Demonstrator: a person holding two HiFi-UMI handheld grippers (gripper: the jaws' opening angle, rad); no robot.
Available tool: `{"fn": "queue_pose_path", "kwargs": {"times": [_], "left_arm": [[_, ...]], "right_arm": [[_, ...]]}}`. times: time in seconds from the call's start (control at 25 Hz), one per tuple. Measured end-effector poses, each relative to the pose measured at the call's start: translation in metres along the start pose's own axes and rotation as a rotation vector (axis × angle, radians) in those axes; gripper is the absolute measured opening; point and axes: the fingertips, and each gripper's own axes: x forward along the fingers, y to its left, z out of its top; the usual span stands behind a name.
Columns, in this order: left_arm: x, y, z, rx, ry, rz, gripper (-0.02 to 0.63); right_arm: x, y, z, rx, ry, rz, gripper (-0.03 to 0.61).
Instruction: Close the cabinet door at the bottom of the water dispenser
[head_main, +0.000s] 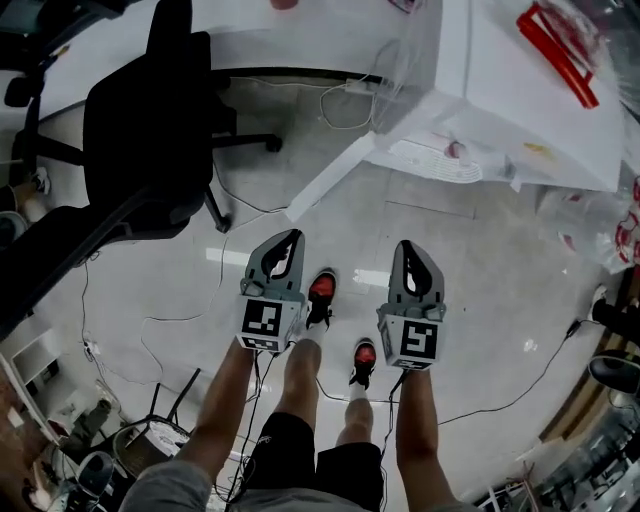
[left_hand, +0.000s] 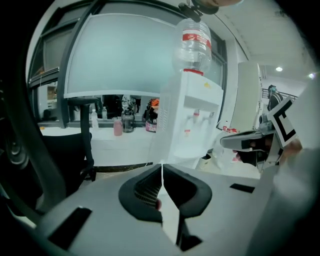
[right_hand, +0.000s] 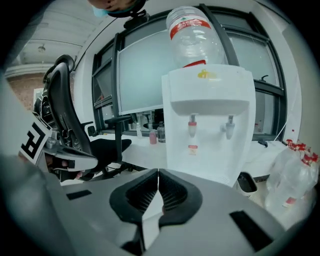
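Two claws hung side by side over the floor (head_main: 490, 270), well short of the water dispenser (right_hand: 207, 125). The left claw (head_main: 290, 238) and the right claw (head_main: 405, 247) each had their jaws pressed together on nothing. A bottle (right_hand: 192, 35) sat upturned on the dispenser. At its base the cabinet door (head_main: 330, 178) stood swung outward, open, angled toward a black office chair (head_main: 150, 120).

Right gripper (right_hand: 158, 172), jaws together and apparently empty, faces the water dispenser (right_hand: 207, 125).
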Motion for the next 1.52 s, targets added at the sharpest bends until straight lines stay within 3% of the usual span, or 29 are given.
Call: {"fn": "queue_pose_path", "kwargs": {"times": [0.32, 0.68, 0.76, 0.88, 1.04, 1.28, 1.52], "left_arm": [[0.037, 0.025, -0.072, -0.003, 0.057, 0.004, 0.029], [0.058, 0.044, -0.109, -0.008, 0.093, 0.008, 0.039], [0.063, 0.047, -0.117, -0.002, 0.109, 0.002, 0.123], [0.071, 0.05, -0.131, 0.013, 0.136, -0.012, 0.2], [0.08, 0.057, -0.153, 0.019, 0.178, -0.008, 0.244], [0.087, 0.07, -0.169, -0.001, 0.194, 0.004, 0.242], [0.094, 0.07, -0.177, 0.034, 0.204, -0.029, 0.222]], "right_arm": [[0.041, 0.011, -0.062, -0.013, 0.062, 0.025, 0.021], [0.053, 0.012, -0.093, -0.002, 0.127, 0.014, 0.021], [0.057, 0.014, -0.093, -0.003, 0.125, 0.011, 0.021], [0.063, 0.017, -0.094, -0.003, 0.1, 0.012, 0.021], [0.067, 0.023, -0.106, 0.004, 0.124, 0.019, 0.021], [0.075, 0.033, -0.113, 0.005, 0.138, 0.021, 0.021], [0.08, 0.036, -0.12, 0.009, 0.158, 0.018, 0.021]]}}
